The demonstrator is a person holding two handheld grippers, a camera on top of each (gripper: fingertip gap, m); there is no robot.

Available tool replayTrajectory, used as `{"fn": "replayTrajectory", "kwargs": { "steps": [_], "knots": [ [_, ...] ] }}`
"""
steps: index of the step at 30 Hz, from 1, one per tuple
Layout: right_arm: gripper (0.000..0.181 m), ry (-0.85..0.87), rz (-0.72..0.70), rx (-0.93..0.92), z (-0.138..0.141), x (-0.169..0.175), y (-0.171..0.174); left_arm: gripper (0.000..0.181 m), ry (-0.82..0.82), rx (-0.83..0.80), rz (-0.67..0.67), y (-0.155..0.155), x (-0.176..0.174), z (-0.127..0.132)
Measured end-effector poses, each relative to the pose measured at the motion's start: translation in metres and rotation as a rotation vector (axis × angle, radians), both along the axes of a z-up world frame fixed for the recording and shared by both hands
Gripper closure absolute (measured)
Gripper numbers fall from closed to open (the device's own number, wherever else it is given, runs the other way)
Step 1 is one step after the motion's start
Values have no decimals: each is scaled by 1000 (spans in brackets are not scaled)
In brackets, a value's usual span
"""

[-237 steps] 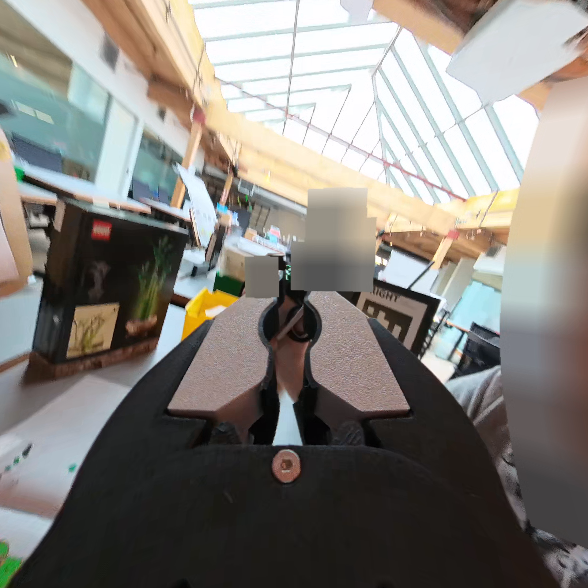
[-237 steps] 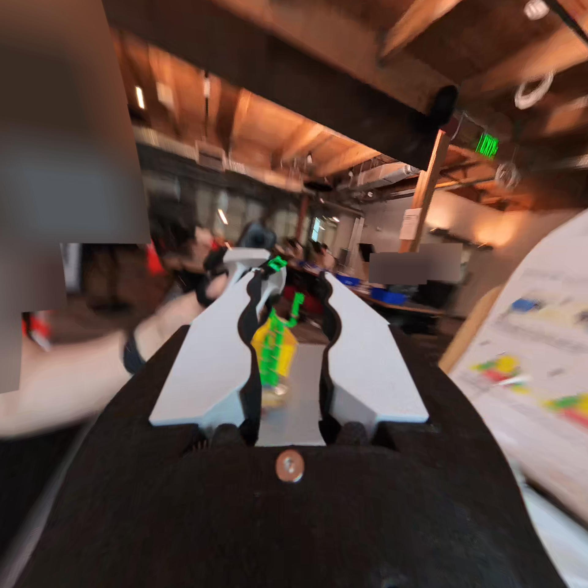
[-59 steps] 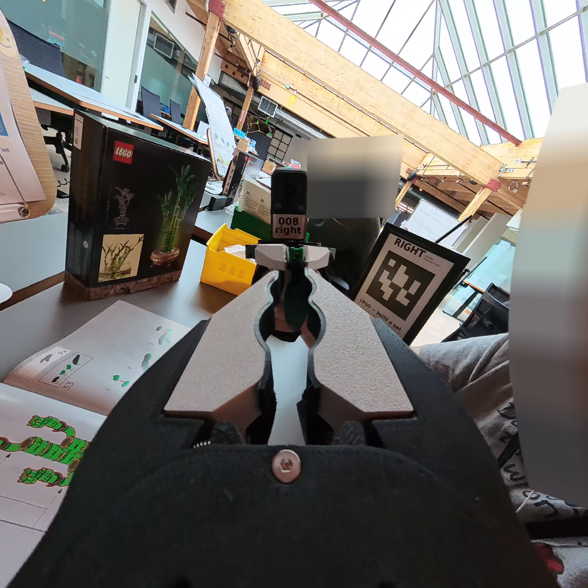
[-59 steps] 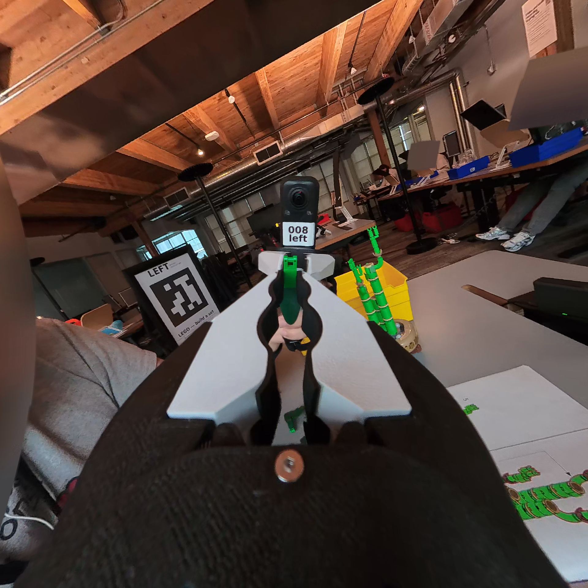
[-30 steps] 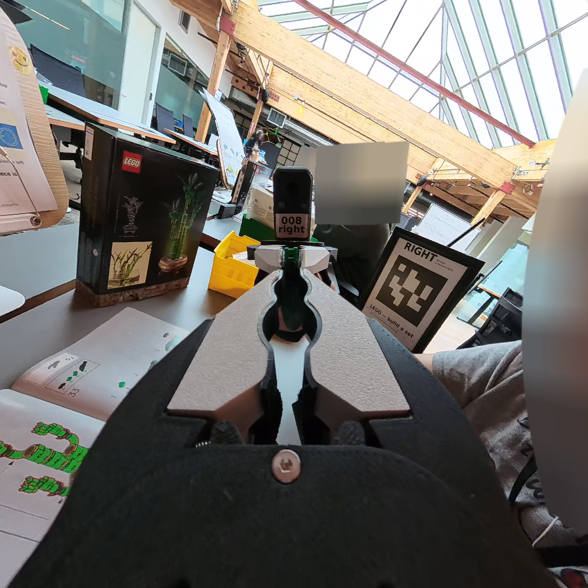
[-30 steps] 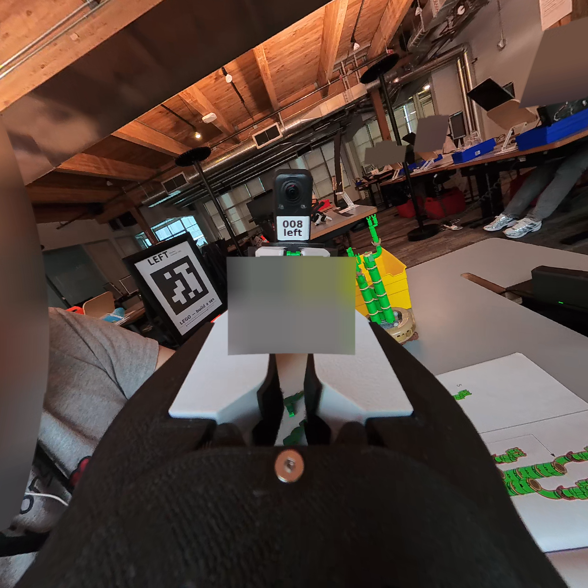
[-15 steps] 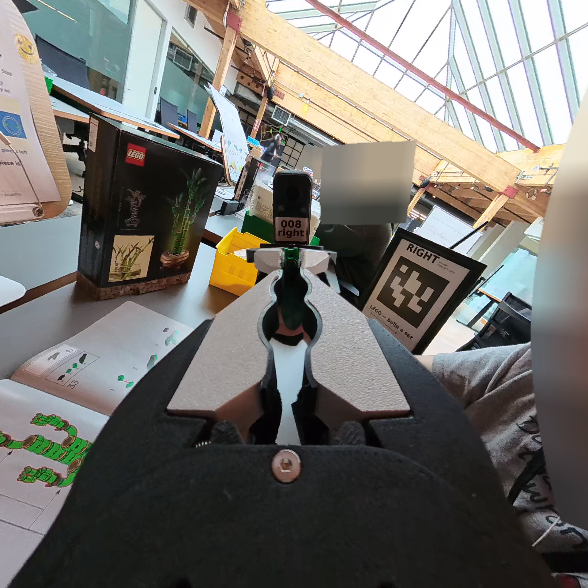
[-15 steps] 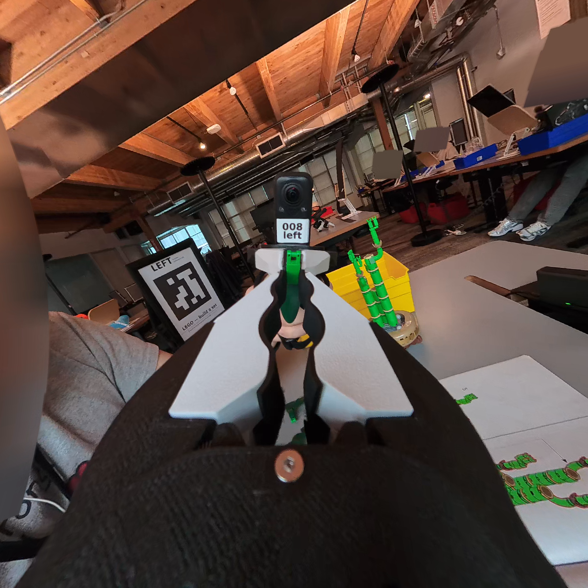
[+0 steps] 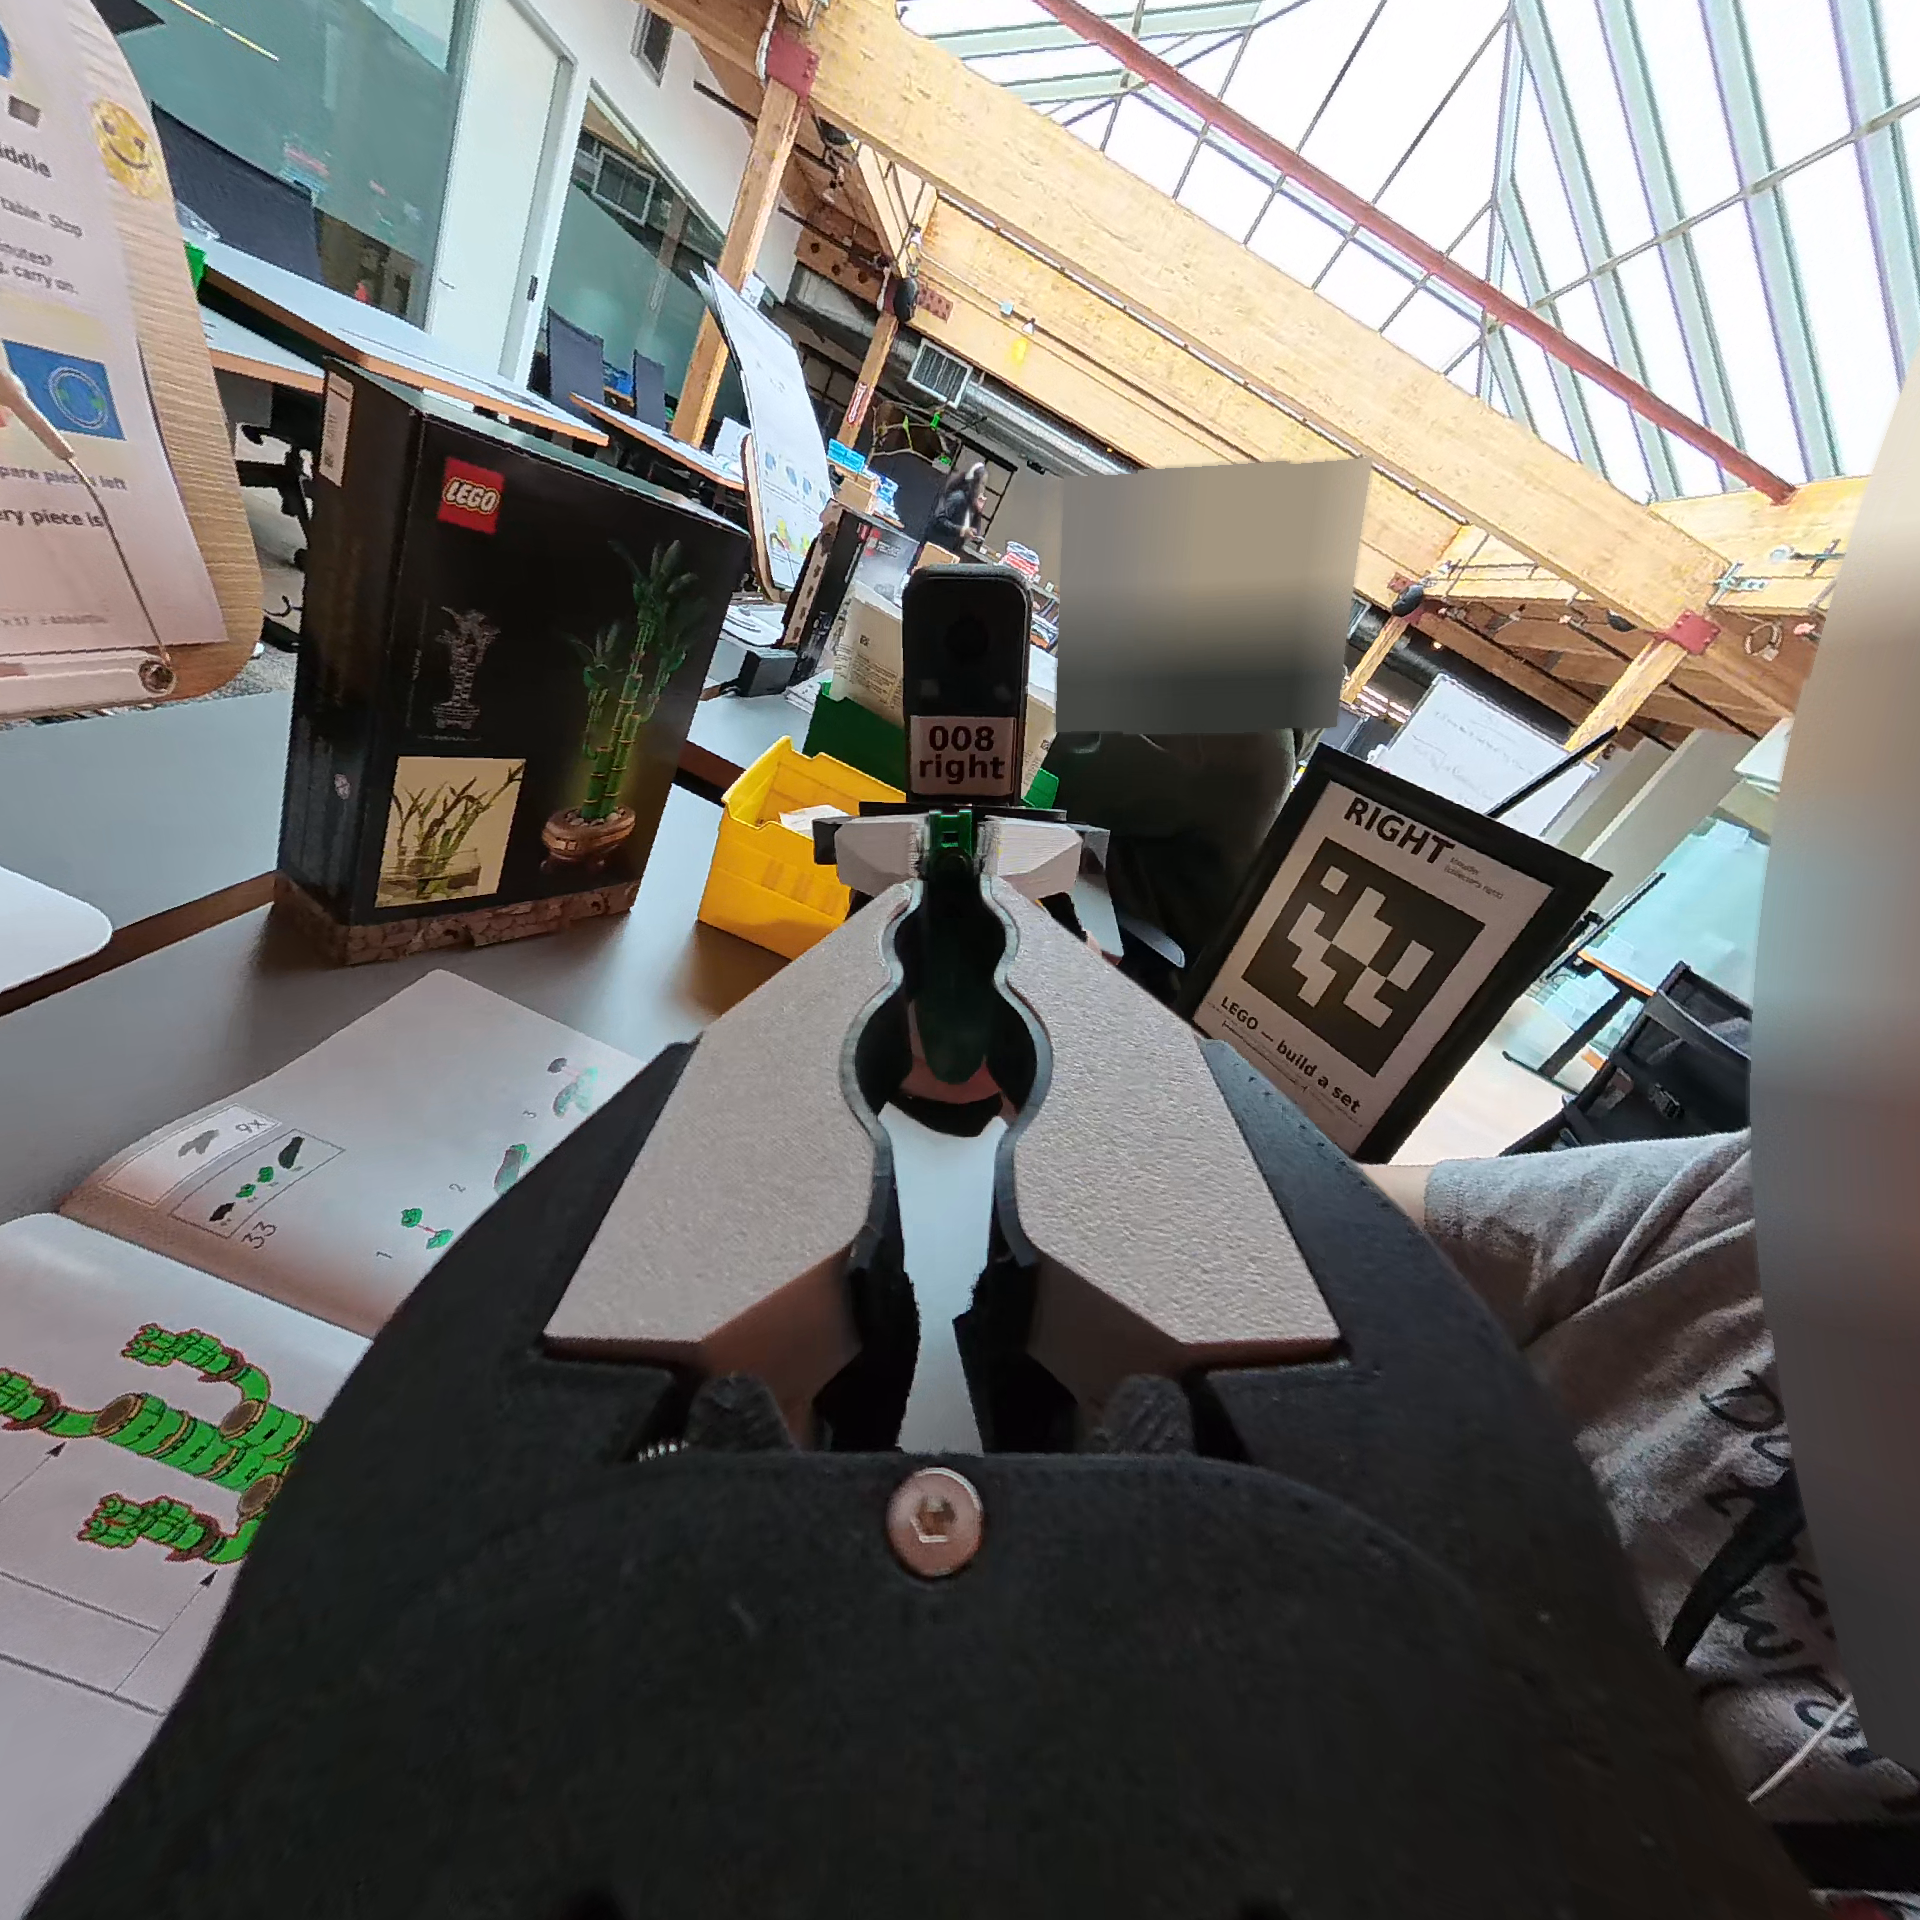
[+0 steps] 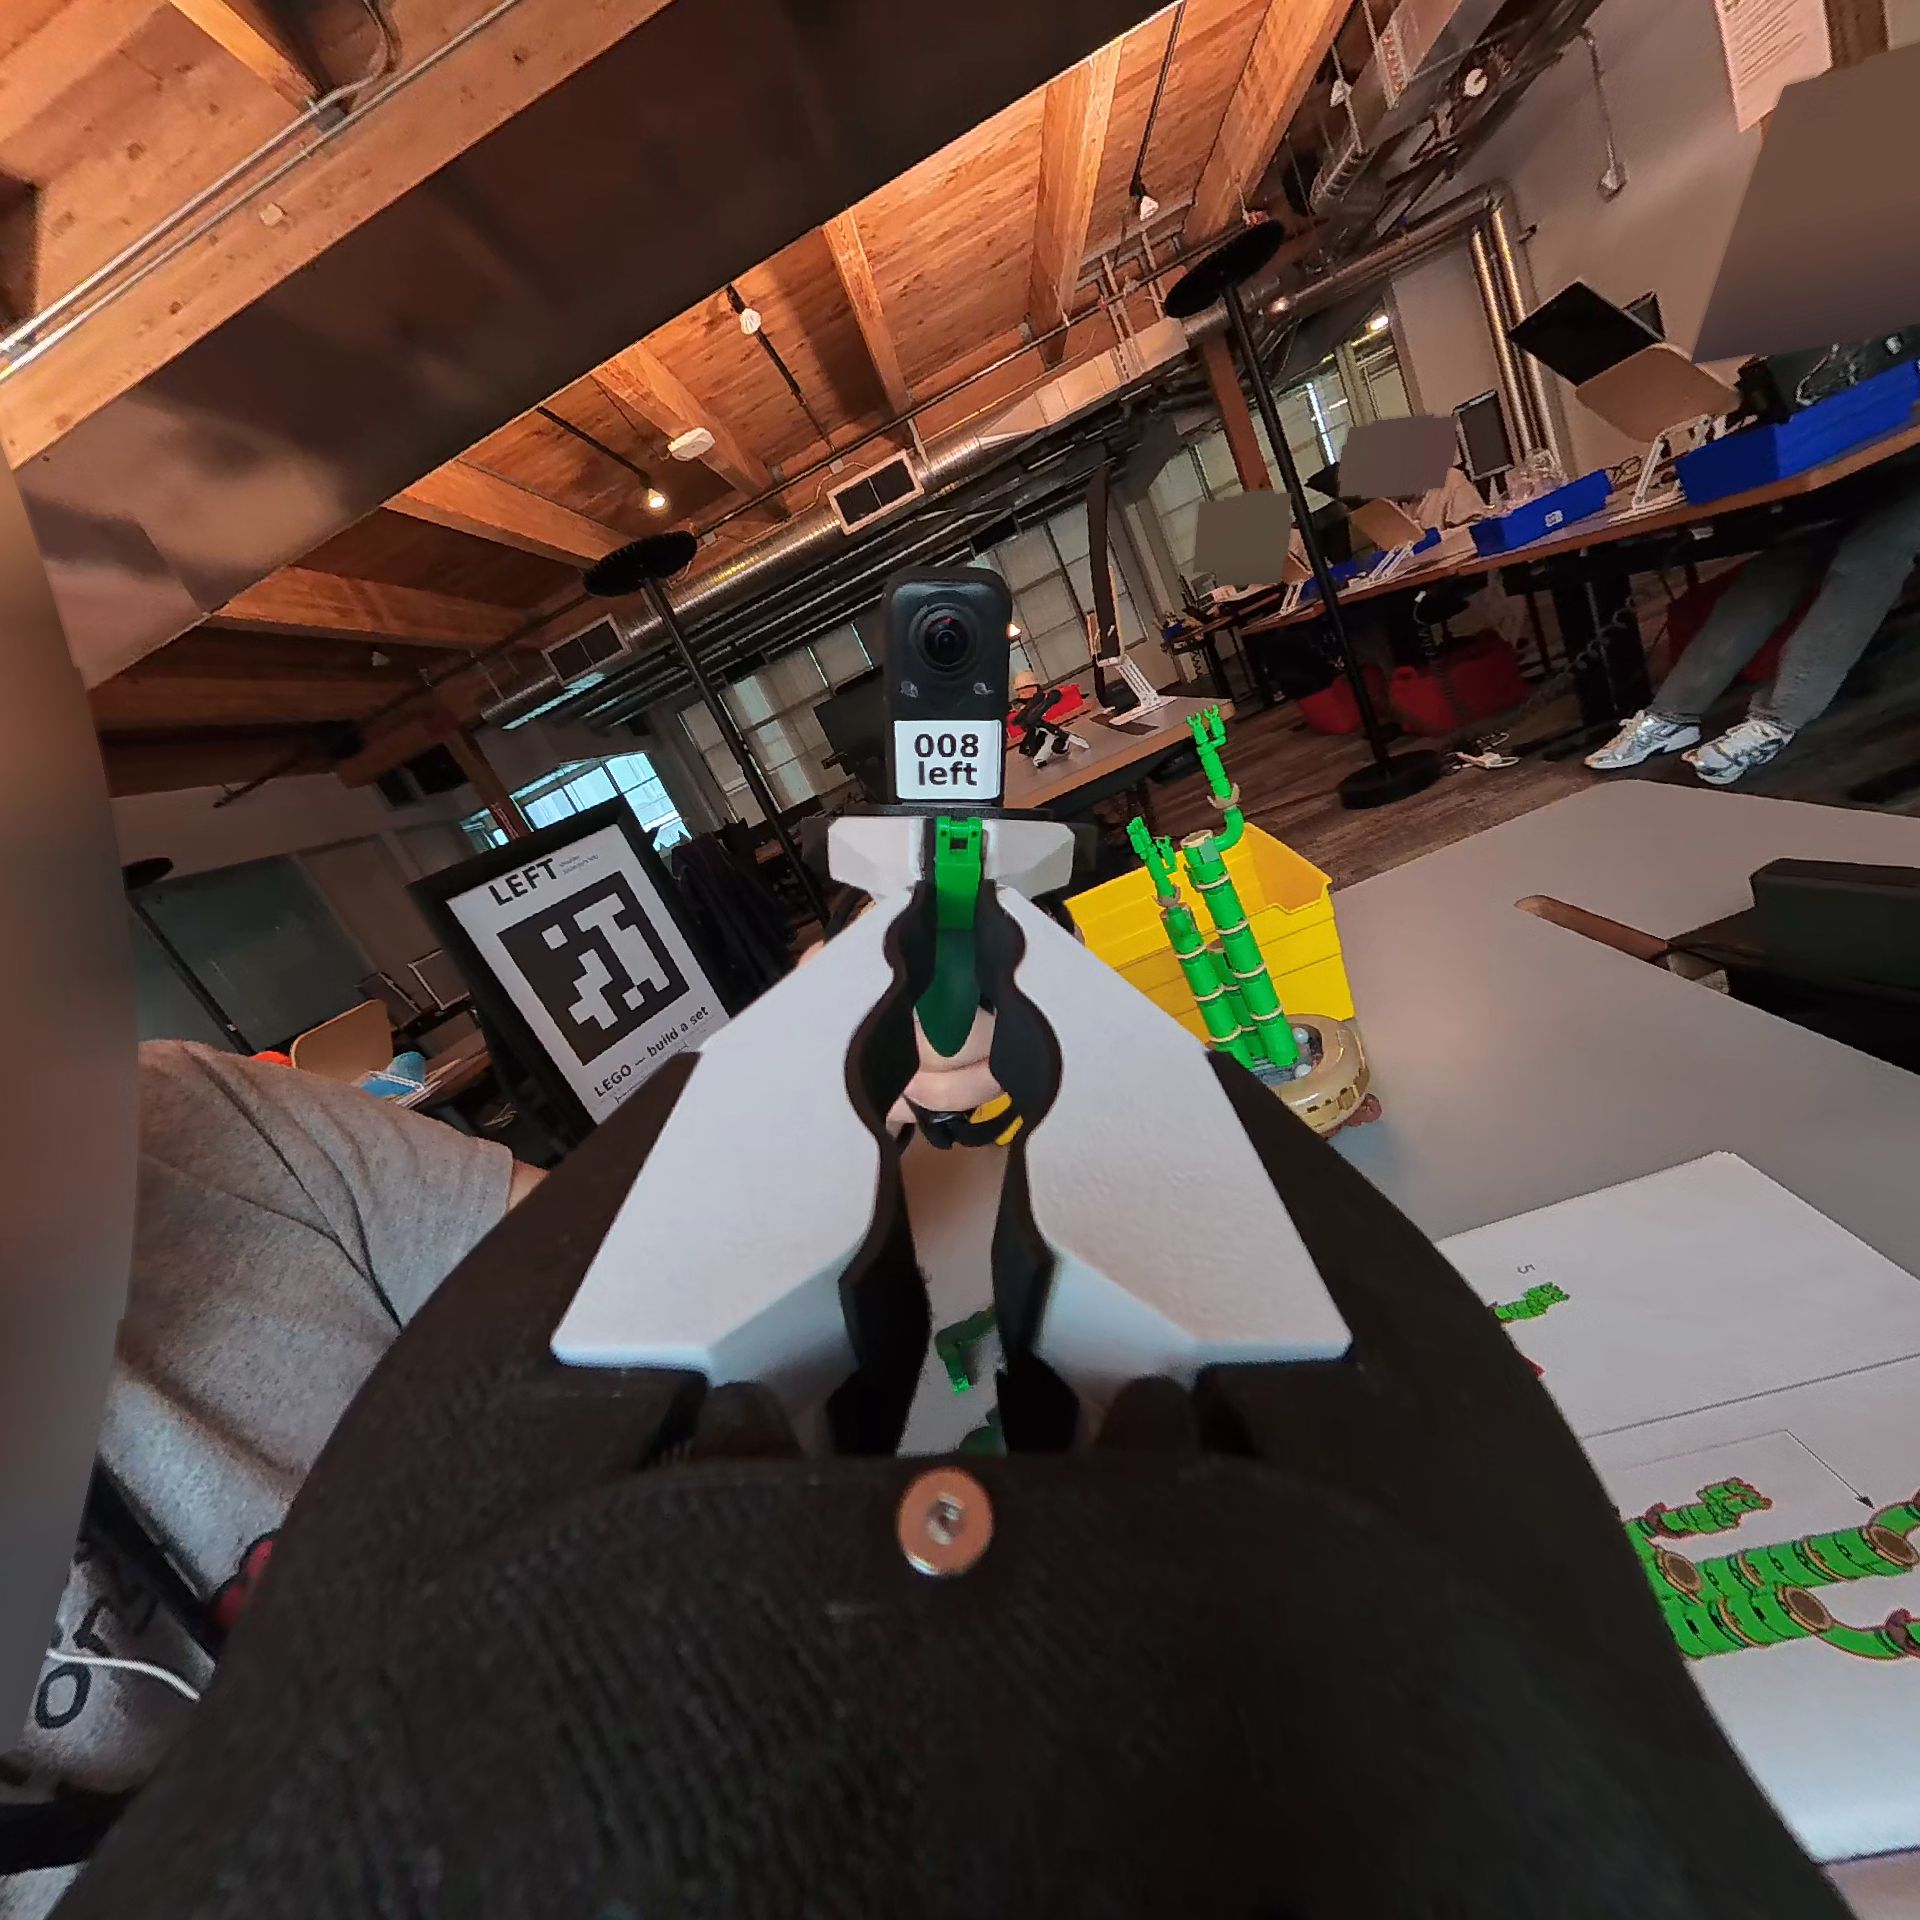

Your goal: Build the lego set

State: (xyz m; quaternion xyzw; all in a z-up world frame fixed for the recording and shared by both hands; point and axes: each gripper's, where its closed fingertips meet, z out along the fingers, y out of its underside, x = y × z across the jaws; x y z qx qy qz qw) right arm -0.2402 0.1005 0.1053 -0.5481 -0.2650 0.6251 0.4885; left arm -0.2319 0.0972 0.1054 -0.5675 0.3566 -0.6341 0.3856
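Observation:
My left gripper (image 9: 951,894) and my right gripper (image 10: 951,909) face each other tip to tip above the table. The left one is shut on a dark green leaf piece (image 9: 951,997) that runs back between its fingers. The right one is shut on a green lego piece (image 10: 948,966). In the left wrist view the right gripper's white tips (image 9: 948,847) pinch a bright green end (image 9: 948,831). In the right wrist view the left gripper's tips (image 10: 954,847) sit just beyond mine. The partly built bamboo model (image 10: 1216,956) stands on a round tan base, apart from both grippers.
An open instruction booklet (image 9: 343,1143) (image 10: 1714,1351) lies on the grey table. A black lego box (image 9: 499,707) and a yellow bin (image 9: 779,862) (image 10: 1288,914) stand behind. Two framed marker signs (image 9: 1371,956) (image 10: 592,956) stand near the person's grey sleeve. Loose green pieces (image 10: 961,1340) lie below the right gripper. My left and right fingertips are right by each other.
Since the blurred frames 7.9 s ago both grippers have come down and met tip to tip. Over the last two seconds they stay joined and shut, with only small shifts of view.

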Motion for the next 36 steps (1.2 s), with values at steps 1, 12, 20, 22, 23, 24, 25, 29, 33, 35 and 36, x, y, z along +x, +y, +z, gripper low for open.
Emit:
{"fn": "replayTrajectory", "kwargs": {
  "steps": [1,12,20,22,23,24,25,29,33,35,36],
  "knots": [
    [176,3,-1,2,2,0,0,177,-4,6,-3,0,-1,2],
    [176,200,-119,17,22,-5,0,146,342,757,491,8,-17,14],
    [176,232,-174,12,23,-3,2,167,476,1060,671,6,-7,13],
    [176,224,-198,29,22,-4,2,164,493,1071,696,7,-5,11],
    [176,223,-205,37,22,-5,2,168,492,1085,720,8,-5,13],
    [175,226,-212,38,22,-6,2,170,492,1101,745,9,-5,14],
    [176,235,-222,35,22,-5,3,172,500,1117,768,10,-5,15],
    [175,268,-225,21,23,-5,3,174,510,1143,804,10,-4,15],
    [176,281,-241,24,23,-4,2,174,519,1152,815,10,-5,15],
    [175,279,-224,21,23,-5,1,174,522,1165,811,9,-4,15],
    [175,278,-211,18,24,-5,0,175,519,1163,803,8,-4,15]
  ]
}}
